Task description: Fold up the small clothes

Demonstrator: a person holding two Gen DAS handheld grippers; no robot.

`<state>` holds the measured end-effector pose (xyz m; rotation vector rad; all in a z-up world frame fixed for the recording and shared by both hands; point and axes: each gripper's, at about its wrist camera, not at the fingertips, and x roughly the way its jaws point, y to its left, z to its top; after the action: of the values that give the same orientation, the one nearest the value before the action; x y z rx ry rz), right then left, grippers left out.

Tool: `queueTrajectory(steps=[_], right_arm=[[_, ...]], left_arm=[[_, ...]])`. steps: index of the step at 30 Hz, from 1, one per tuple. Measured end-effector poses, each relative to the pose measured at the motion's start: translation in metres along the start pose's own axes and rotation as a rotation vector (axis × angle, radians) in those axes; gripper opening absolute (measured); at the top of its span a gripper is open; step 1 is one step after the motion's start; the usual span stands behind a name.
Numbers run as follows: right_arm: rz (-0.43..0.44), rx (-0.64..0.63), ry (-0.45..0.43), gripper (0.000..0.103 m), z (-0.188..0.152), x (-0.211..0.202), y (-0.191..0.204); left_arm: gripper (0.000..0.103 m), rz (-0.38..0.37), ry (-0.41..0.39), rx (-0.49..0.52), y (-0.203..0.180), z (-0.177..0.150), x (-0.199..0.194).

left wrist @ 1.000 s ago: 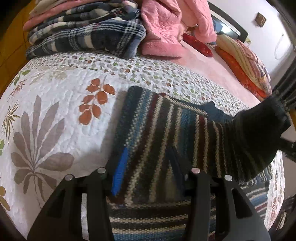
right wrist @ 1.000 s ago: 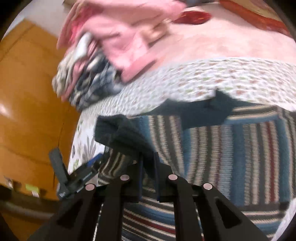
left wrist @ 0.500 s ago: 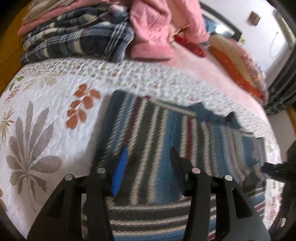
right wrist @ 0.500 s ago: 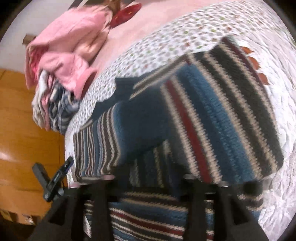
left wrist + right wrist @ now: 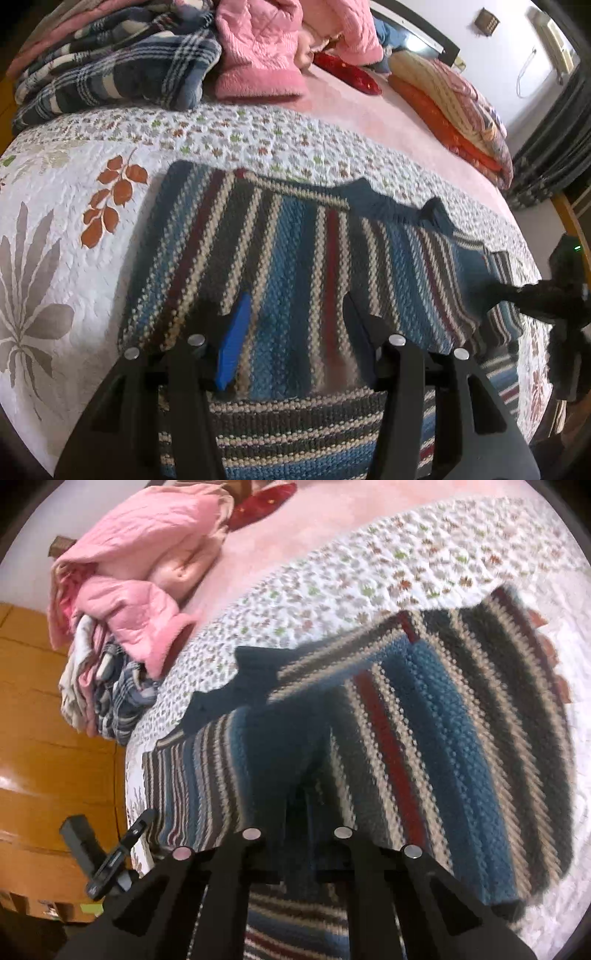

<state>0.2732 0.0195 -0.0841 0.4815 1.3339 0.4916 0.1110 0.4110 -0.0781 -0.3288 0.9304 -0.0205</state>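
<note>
Left wrist view: a striped knit sweater (image 5: 295, 258) is laid flat on the leaf-print quilt (image 5: 66, 236), a folded layer doubled over its lower part. The left gripper (image 5: 295, 332) is held low over the fold, jaws spread wide, nothing pinched; likely positioned to press or take the fold edge. The right gripper (image 5: 554, 295) is seen at the sweater's far side. Plaid blankets (image 5: 118, 70) and a pink jacket (image 5: 266, 48) are piled well beyond.

Right wrist view: the same sweater (image 5: 424, 746) fills the frame, collar toward the pile. The right gripper (image 5: 297, 842) is held over a dark fold; its jaws look apart, but contact with cloth cannot be told, blur and shadow.
</note>
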Motion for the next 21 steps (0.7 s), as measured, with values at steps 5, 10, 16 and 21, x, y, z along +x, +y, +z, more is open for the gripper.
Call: queueTrajectory(steps=[5, 10, 16, 21], right_arm=[[-0.037, -0.025, 0.025, 0.008, -0.015, -0.009, -0.005], [-0.089, 0.004, 0.051, 0.008, -0.021, 0.010, -0.019], [-0.128, -0.052, 0.038, 0.021, -0.026, 0.004, -0.010], [-0.131, -0.165, 0.026, 0.042, -0.046, -0.056, 0.009]], left_arm=[[0.051, -0.003, 0.055, 0.006, 0.007, -0.006, 0.009], [0.051, 0.011, 0.089, 0.018, 0.012, -0.013, 0.017], [0.052, 0.032, 0.106, 0.004, 0.006, -0.016, 0.006], [0.054, 0.040, 0.171, 0.024, -0.004, -0.034, -0.037]])
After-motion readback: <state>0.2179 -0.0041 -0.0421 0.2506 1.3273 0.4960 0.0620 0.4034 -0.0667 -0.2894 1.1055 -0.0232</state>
